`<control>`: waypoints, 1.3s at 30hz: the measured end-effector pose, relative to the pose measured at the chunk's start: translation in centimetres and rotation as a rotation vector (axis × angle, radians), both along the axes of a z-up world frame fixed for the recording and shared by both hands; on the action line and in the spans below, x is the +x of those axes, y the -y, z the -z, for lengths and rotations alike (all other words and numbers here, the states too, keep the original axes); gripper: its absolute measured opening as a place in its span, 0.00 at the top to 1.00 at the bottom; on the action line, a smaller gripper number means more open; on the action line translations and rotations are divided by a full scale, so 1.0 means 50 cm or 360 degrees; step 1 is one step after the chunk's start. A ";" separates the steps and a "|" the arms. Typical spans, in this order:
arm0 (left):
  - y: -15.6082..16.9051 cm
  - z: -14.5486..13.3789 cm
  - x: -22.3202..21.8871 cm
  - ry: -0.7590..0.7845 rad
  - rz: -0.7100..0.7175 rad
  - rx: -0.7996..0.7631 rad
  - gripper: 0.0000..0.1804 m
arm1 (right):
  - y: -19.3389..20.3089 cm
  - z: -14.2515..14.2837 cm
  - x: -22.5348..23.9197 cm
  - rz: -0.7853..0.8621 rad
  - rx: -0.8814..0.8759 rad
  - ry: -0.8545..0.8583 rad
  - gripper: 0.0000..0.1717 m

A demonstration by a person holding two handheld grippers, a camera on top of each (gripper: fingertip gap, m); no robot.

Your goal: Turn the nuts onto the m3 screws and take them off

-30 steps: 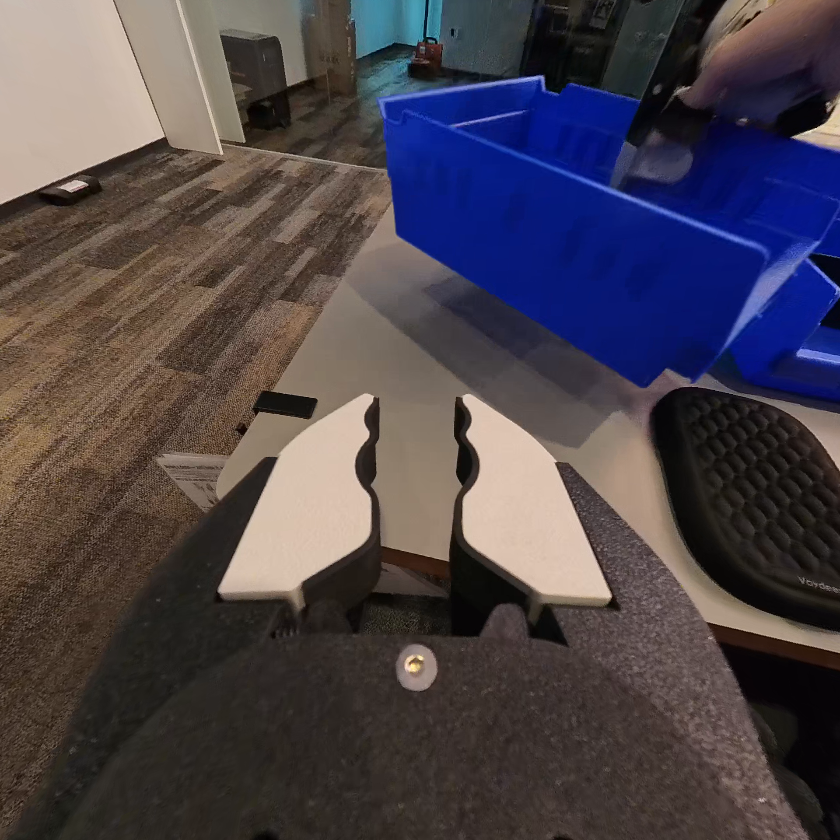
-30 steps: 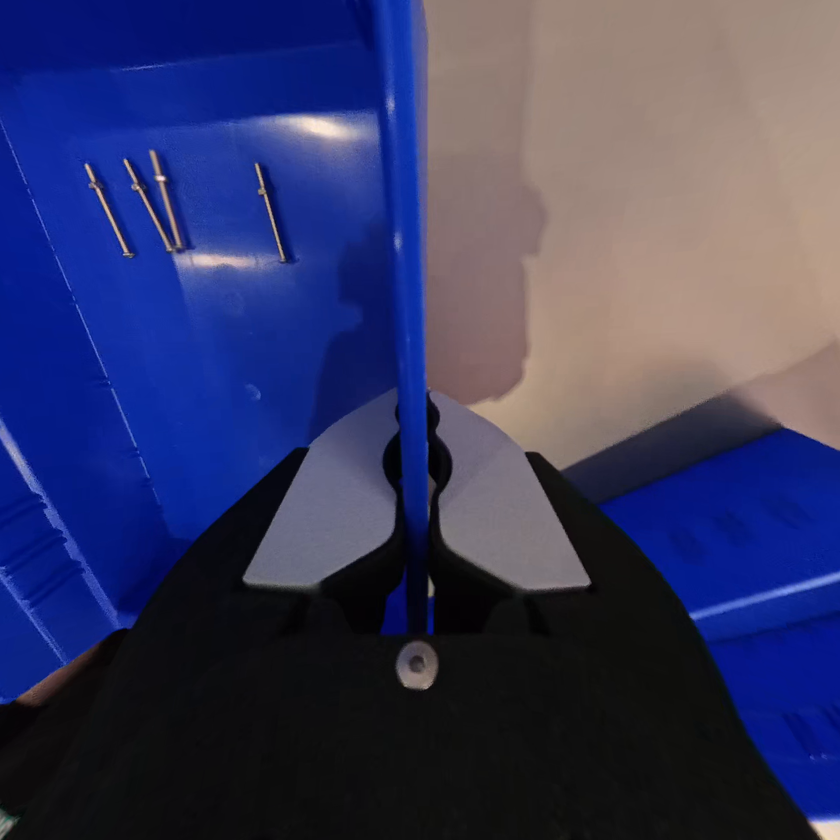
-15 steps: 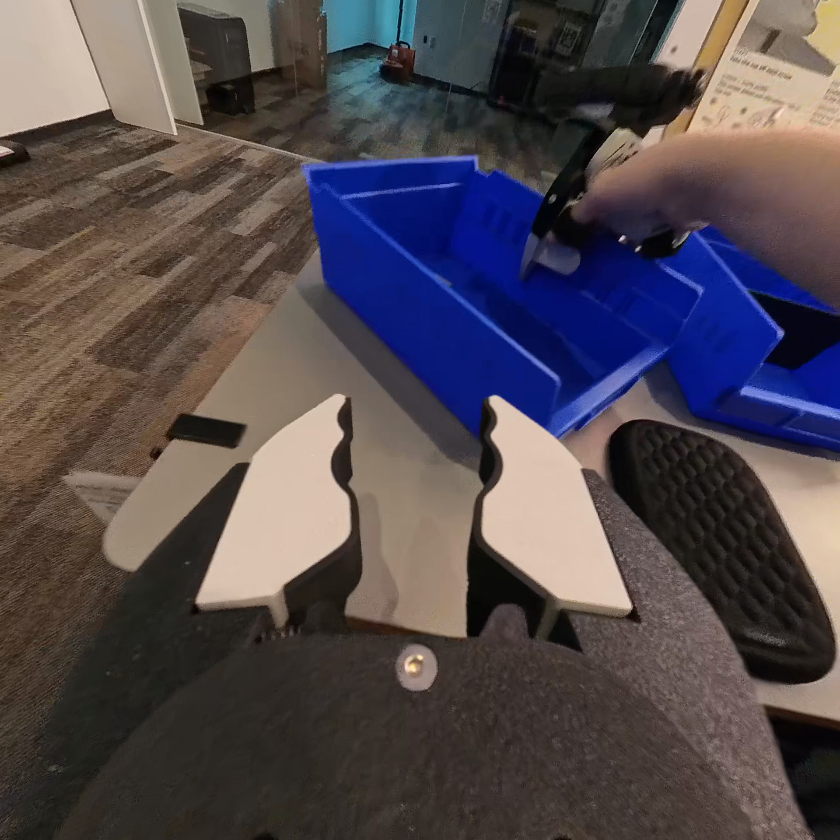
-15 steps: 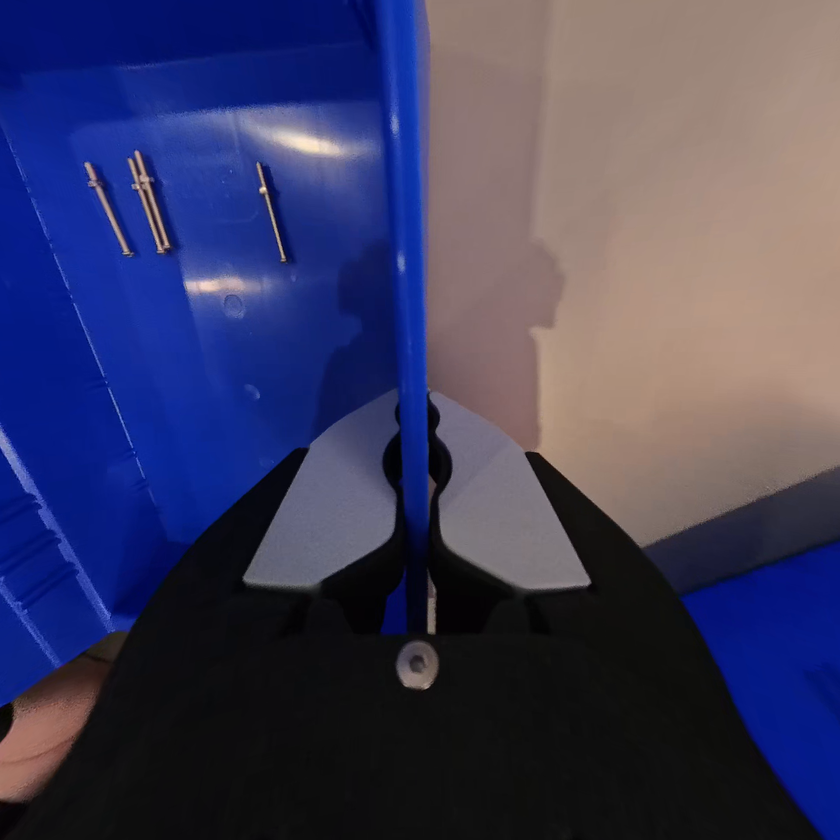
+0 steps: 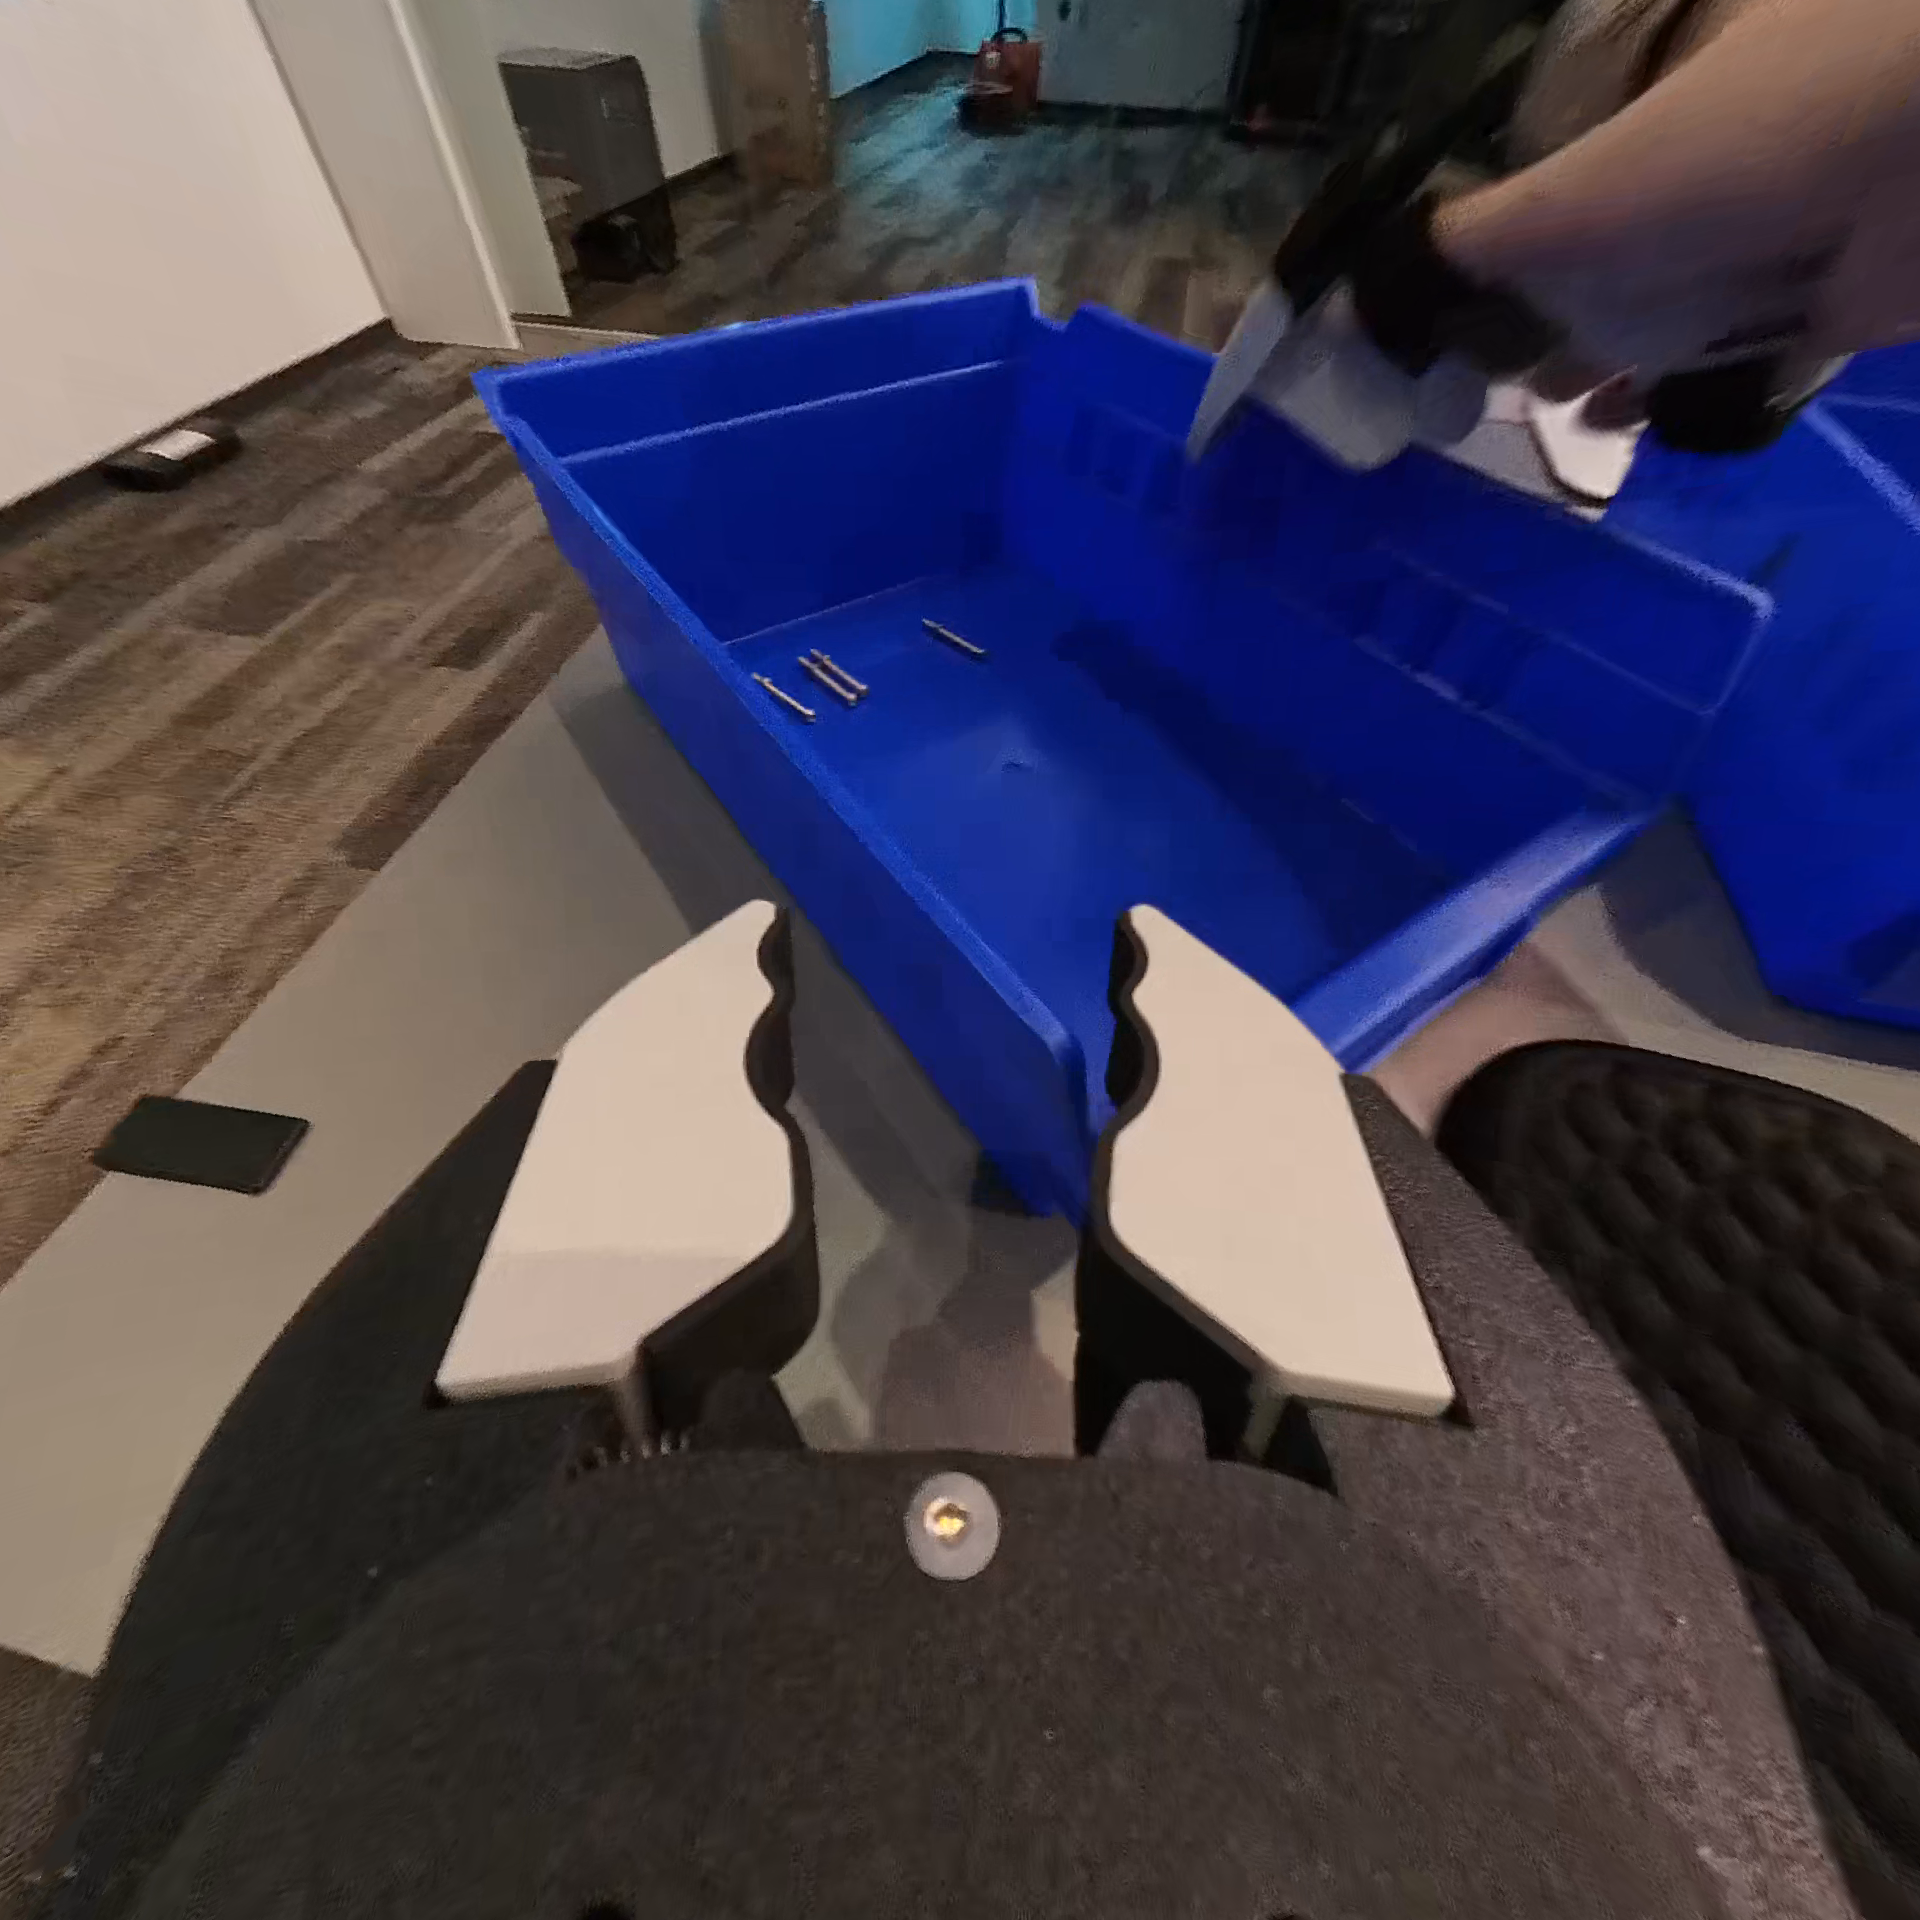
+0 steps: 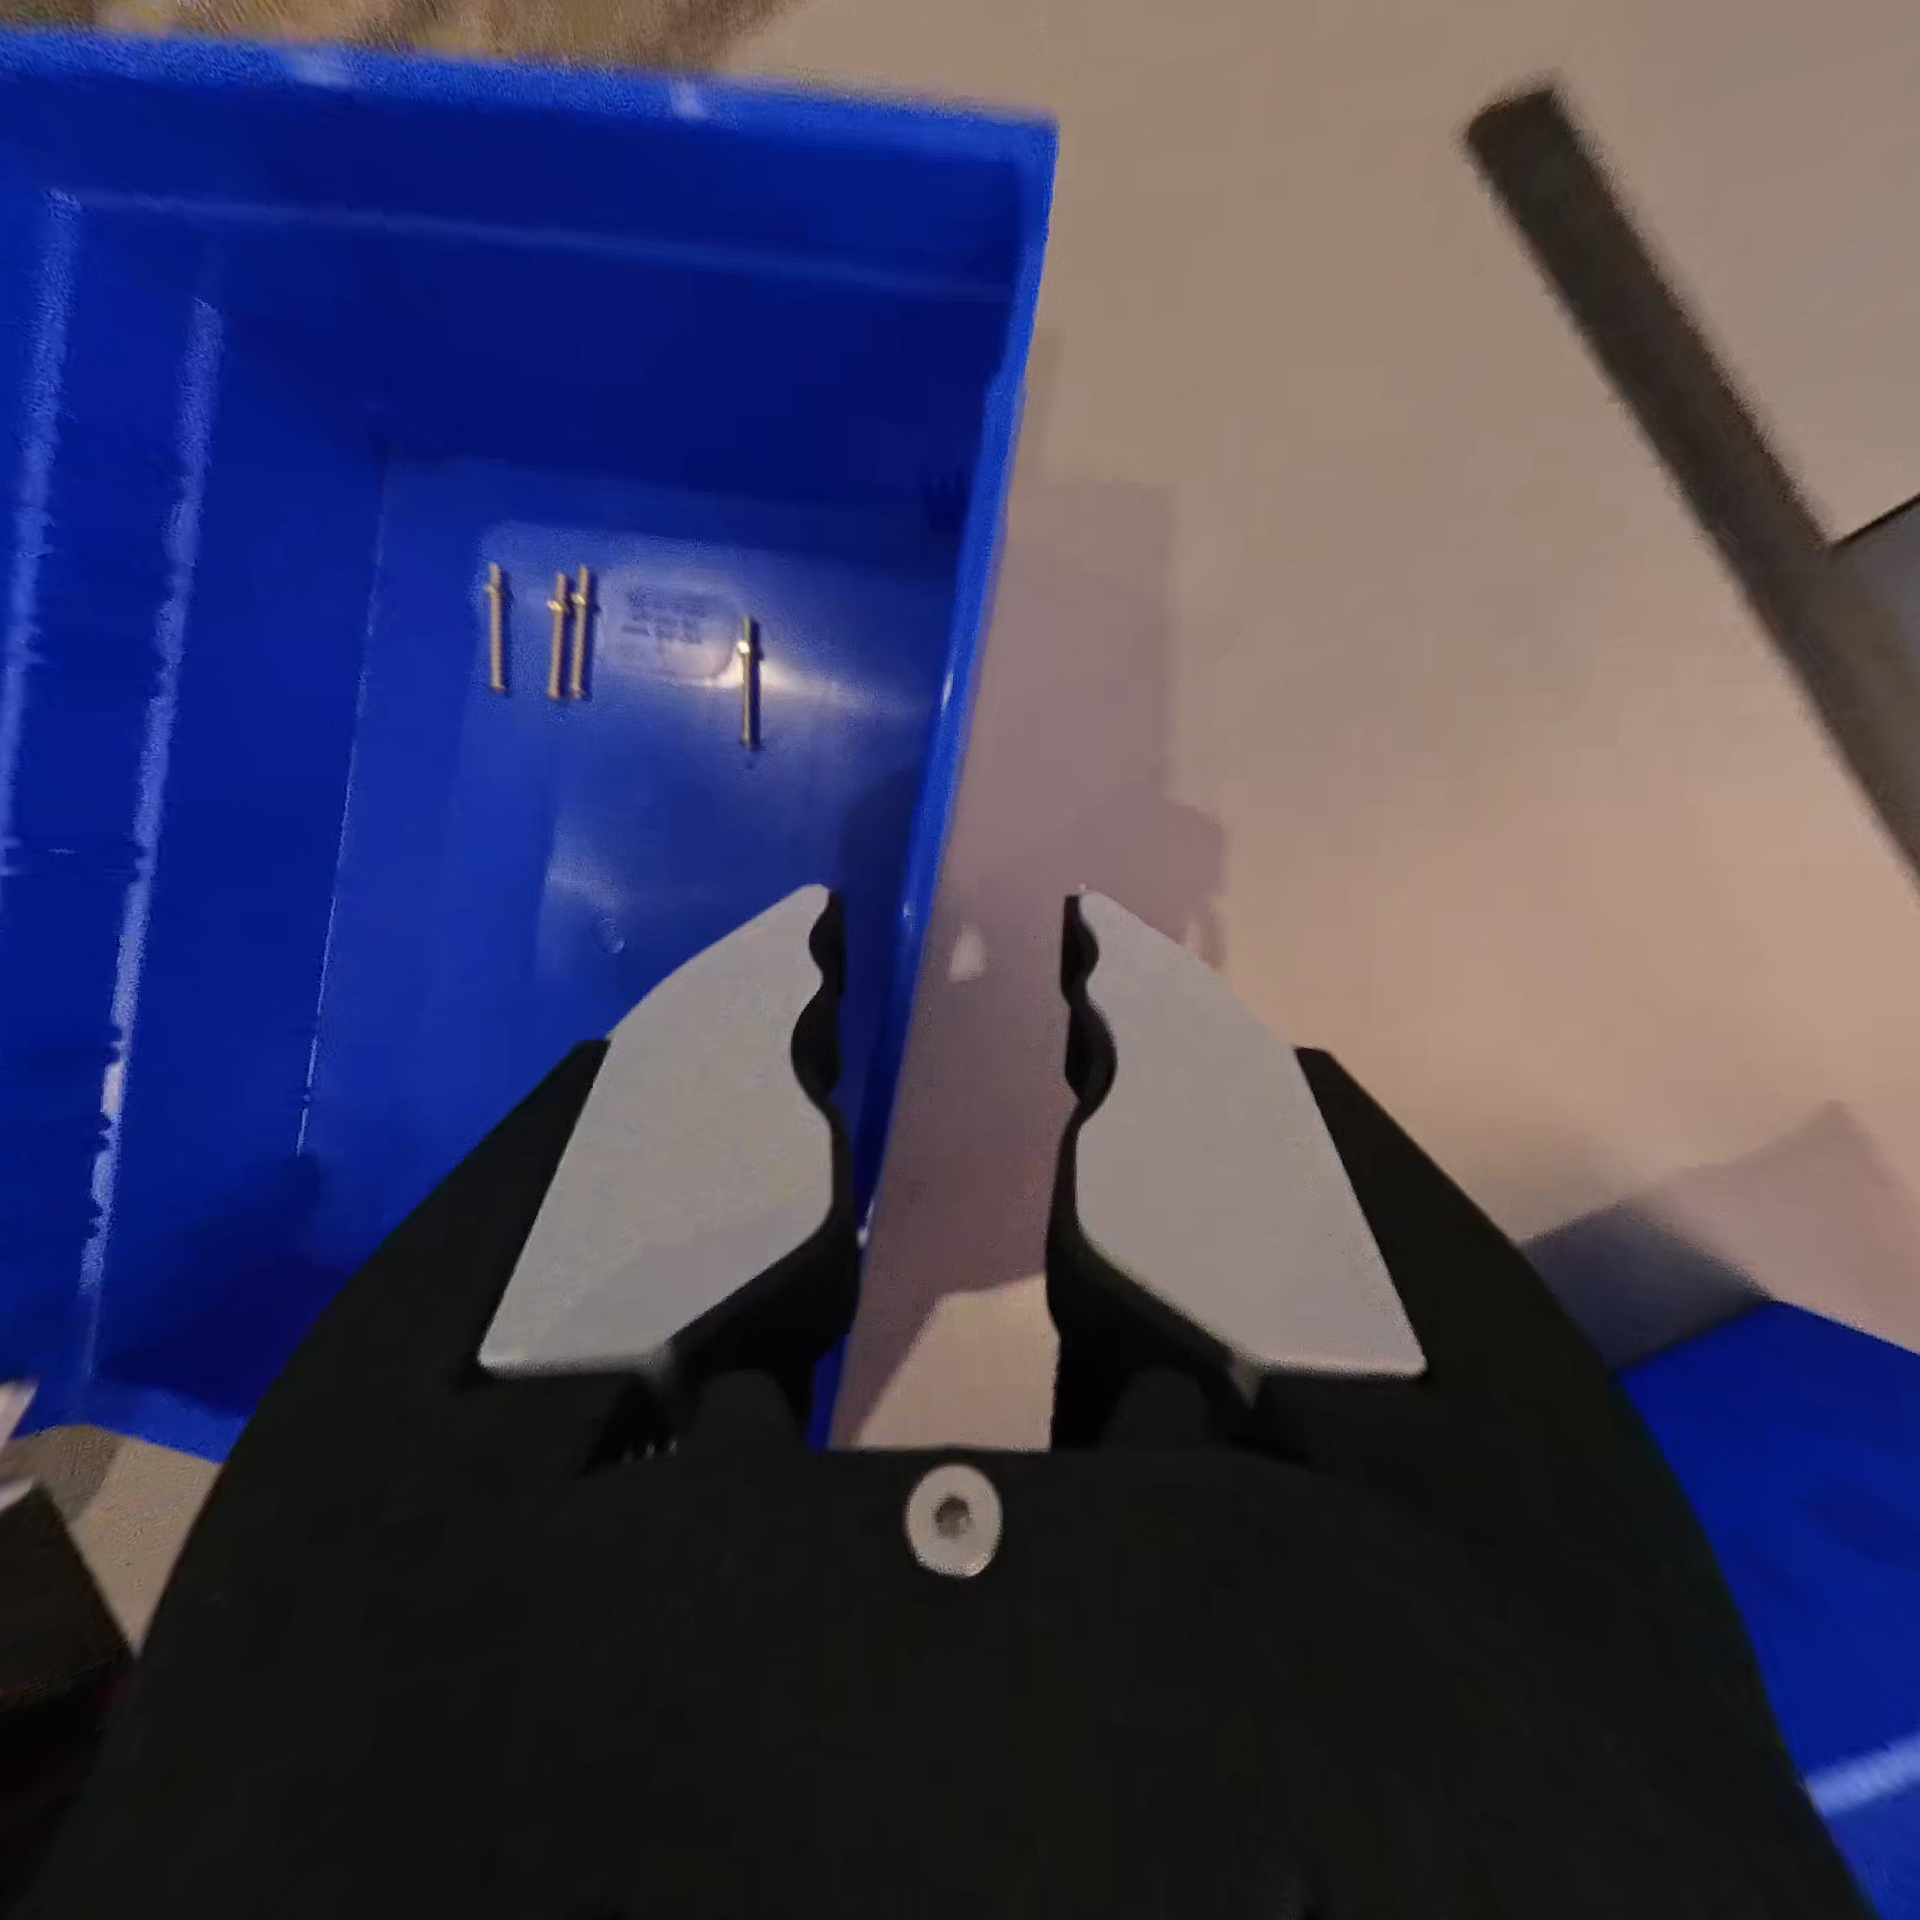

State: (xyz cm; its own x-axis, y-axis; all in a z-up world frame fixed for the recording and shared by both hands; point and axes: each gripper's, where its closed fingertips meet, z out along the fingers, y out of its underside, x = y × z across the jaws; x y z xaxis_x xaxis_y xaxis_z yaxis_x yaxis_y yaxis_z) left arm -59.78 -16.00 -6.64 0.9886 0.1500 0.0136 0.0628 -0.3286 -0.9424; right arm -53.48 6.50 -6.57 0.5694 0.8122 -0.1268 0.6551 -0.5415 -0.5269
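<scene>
Grey table [image 5: 436, 935] across the lower left of the left wrist view. On it, a large blue bin [image 5: 831, 499] at centre, resting flat. Second blue bin [image 5: 1829, 779] at the right edge. Black dimpled pad [image 5: 1714, 1299] at lower right.

Left gripper [image 5: 951, 914] spread wide, holding nothing, the bin's near corner between its fingers; contact with the right finger hard to judge.

Right gripper [image 6: 951, 899], upper right in the left view, parted and empty: bin side wall just beside its left finger [image 6: 707, 1091], clear gap to the other, though blurred.

4 thin screws [image 5: 831, 675] on the bin floor, far end.
</scene>
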 end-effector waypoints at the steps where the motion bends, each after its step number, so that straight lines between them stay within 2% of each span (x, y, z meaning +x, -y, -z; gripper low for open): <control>1: -0.006 0.004 -0.006 -0.0029 -0.0026 -0.0007 0.68 | -0.004 -0.023 0.006 -0.0006 0.0045 -0.0046 0.76; 4: -0.024 0.012 -0.017 -0.0027 -0.0031 -0.0041 0.69 | -0.008 -0.097 0.038 -0.0048 0.0176 -0.0165 0.76; 6: -0.032 0.016 -0.024 -0.0028 -0.0010 -0.0077 0.71 | -0.012 -0.152 0.073 -0.0079 0.0341 -0.0268 0.69; 9: -0.038 0.013 -0.060 -0.0102 -0.0039 -0.0099 0.74 | -0.002 -0.233 0.153 -0.0102 0.0595 -0.0447 0.72; 12: -0.044 0.012 -0.104 -0.0124 -0.0016 -0.0112 0.82 | 0.024 -0.271 0.261 -0.0102 0.0744 -0.0452 0.71; 15: -0.053 0.015 -0.150 -0.0129 0.0030 -0.0154 0.86 | 0.056 -0.285 0.377 -0.0062 0.0835 -0.0382 0.71; 23: -0.108 0.022 -0.246 -0.0266 0.0212 -0.0349 0.93 | 0.134 -0.236 0.650 0.0175 0.0779 -0.0203 0.68; 28: -0.153 0.025 -0.270 -0.0216 0.0329 -0.0448 0.95 | 0.151 -0.188 0.764 0.0360 0.0757 -0.0191 0.67; 31: -0.173 0.026 -0.277 -0.0156 0.0357 -0.0484 0.95 | 0.150 -0.155 0.810 0.0476 0.0697 -0.0221 0.67; 33: -0.185 0.025 -0.282 -0.0172 0.0367 -0.0481 0.95 | 0.151 -0.127 0.830 0.0539 0.0626 -0.0212 0.63; 39: -0.209 0.025 -0.294 -0.0195 0.0352 -0.0484 0.94 | 0.163 -0.078 0.815 0.0610 0.0426 -0.0238 0.57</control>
State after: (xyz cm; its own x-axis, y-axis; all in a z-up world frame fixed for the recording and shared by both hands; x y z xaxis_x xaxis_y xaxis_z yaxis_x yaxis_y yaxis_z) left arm -74.50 -5.56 -7.89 0.9890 -0.0881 -0.1189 -0.1480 -0.5870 -0.7959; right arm -12.73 -1.63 -2.66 0.8251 0.5632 -0.0455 0.3416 -0.5614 -0.7538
